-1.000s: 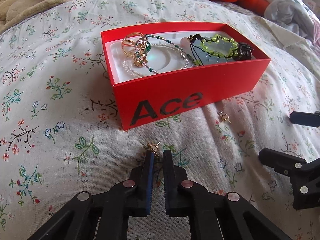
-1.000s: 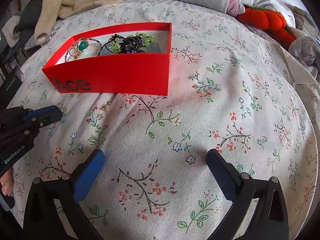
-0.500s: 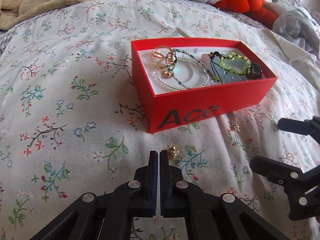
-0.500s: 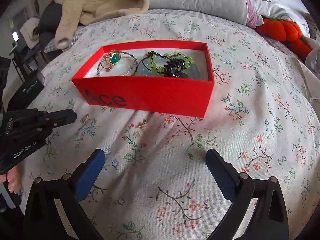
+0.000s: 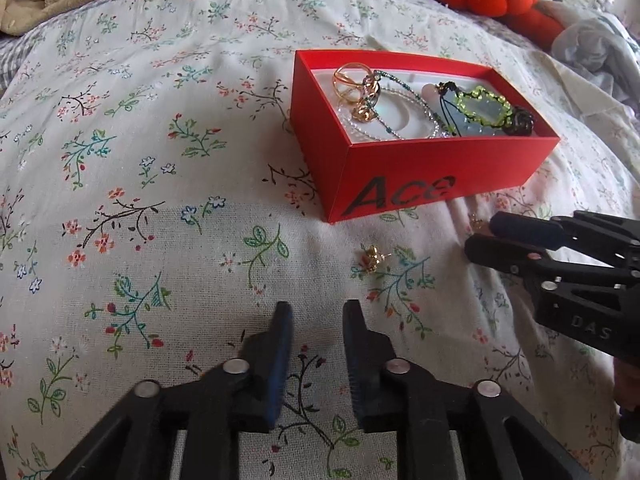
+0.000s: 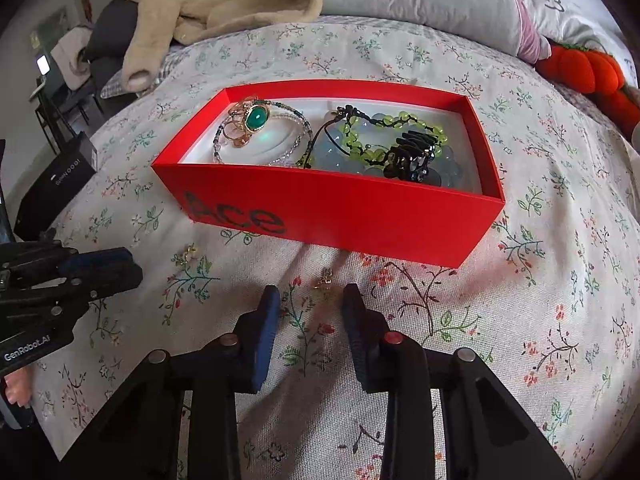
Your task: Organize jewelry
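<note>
The left gripper (image 5: 316, 322) sits low over the flowered bedspread (image 5: 140, 160), its two fingers pointing forward and parted by a modest gap with nothing between them. A small gold earring (image 5: 374, 257) lies on the cloth just ahead and slightly to the right of its tips, not touched. In the right wrist view this same gripper (image 6: 120, 264) comes in from the left edge, held level, with the earring (image 6: 189, 254) a little beyond its tips.

The right gripper (image 6: 308, 300) is angled down toward the bedspread (image 6: 540, 280) in front of the red box (image 6: 360, 216). Its fingers are partly apart, and a second gold earring (image 6: 325, 280) lies on the cloth right between their tips; whether the pads touch it cannot be told. From the left wrist view the right gripper (image 5: 480, 236) reaches in from the right side, and this earring (image 5: 477, 223) shows only as a small glint at its tips.

The red box (image 5: 420, 172) stands open on the bed just beyond both earrings. Inside it lie gold rings (image 6: 240, 128), one with a green stone, a thin beaded necklace (image 6: 296, 136), a green bead bracelet (image 6: 380, 132) and a dark hair clip (image 6: 412, 156).
</note>
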Demonstrator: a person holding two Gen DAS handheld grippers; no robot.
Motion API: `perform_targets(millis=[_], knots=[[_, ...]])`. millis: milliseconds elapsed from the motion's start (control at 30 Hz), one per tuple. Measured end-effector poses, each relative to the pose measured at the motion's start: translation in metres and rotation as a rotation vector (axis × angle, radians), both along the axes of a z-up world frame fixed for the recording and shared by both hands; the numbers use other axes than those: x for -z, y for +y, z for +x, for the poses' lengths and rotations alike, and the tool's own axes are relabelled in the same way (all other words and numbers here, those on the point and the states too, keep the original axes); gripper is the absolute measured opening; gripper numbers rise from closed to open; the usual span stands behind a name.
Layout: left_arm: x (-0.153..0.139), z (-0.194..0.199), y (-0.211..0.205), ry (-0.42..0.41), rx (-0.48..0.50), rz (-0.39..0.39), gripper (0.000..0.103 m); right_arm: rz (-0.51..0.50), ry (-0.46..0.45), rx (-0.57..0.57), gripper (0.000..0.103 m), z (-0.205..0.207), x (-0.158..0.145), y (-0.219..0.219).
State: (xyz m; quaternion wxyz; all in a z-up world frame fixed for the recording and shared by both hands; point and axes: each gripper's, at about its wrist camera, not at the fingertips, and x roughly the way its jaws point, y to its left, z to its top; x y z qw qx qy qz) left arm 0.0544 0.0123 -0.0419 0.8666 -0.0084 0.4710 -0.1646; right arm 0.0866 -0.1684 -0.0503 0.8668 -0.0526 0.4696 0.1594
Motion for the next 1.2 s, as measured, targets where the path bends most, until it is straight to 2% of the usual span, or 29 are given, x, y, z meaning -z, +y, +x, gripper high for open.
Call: perform_targets(millis=[200, 367, 600, 700, 867, 1200], knots=[[-0.001, -0.004, -0.004, 0.006, 0.027, -0.009, 0.022, -0.020, 0.009, 0.009, 0.029, 0.007, 0.006, 0.005], [0.002, -0.005, -0.005, 0.019, 0.028, -0.020, 0.022, 0.001, 0.017, 0.040, 0.011, 0.011, 0.008, 0.000], [0.006, -0.001, -0.017, 0.014, 0.050, -0.021, 0.023, 0.038, 0.024, 0.047, 0.010, 0.005, -0.003, -0.008], [0.010, 0.005, -0.025, 0.014, 0.062, -0.009, 0.023, 0.083, 0.027, 0.058, 0.010, 0.001, -0.013, -0.018], [0.010, 0.015, -0.030, 0.019, 0.059, -0.035, 0.023, 0.158, 0.016, 0.090, 0.010, -0.005, -0.027, -0.038], [0.011, 0.018, -0.045, -0.012, 0.072, 0.030, 0.022, 0.185, 0.056, 0.108, 0.010, 0.000, -0.028, -0.062]])
